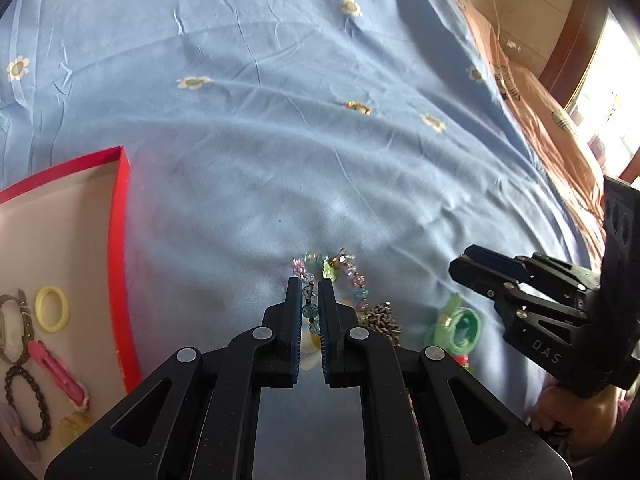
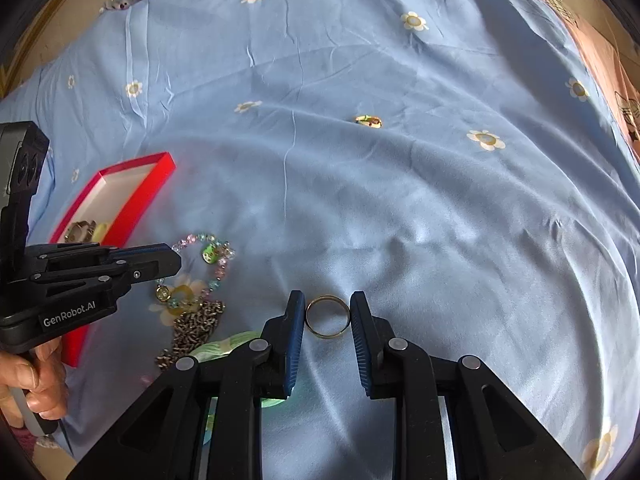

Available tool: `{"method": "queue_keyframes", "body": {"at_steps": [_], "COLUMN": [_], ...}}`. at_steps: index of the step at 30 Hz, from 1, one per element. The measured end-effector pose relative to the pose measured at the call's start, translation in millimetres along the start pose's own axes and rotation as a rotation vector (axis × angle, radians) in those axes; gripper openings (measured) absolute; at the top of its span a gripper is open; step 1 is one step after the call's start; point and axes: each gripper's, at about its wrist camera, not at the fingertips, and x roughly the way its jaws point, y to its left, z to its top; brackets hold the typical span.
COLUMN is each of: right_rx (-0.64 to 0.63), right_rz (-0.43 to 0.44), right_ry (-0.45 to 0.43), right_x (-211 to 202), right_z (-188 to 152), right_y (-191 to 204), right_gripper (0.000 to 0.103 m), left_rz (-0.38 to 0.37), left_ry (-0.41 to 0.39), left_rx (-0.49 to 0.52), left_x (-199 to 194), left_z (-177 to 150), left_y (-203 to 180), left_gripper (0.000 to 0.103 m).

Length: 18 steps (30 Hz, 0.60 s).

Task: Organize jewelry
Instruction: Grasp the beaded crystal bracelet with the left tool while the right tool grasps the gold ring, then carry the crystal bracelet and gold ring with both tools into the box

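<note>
My left gripper is shut on a pastel crystal bead bracelet with a green charm, on the blue bedsheet; it also shows in the right wrist view. My right gripper is open, its fingers either side of a gold ring lying flat on the sheet. The red tray at the left holds a yellow ring-shaped band, a pink clip and a dark bead bracelet. A metal chain and a green watch lie between the grippers.
A small gold earring-like piece lies farther back on the sheet. A pink blanket runs along the bed's right side. The red tray also shows in the right wrist view, left of the jewelry pile.
</note>
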Motion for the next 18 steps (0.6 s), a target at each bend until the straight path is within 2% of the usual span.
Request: {"method": "queue_keyframes", "body": {"at_steps": [10,18], "right_rx": [0.015,-0.015], "right_rz": [0.106,0.178], "right_ry": [-0.053,-0.055], "right_x": [-31,-36], "right_z": [11,10], "right_y": [17,48], "right_gripper": [0.023,0.023], "left_rz": [-0.045,-0.058], "left_ry": [-0.069,-0.115], "left_rx": [-0.047,-0.09], "left_x": [-47,-87], "left_z": [-8,-24], "left_y": [8,21], "left_gripper": [0.006,0.006]}}
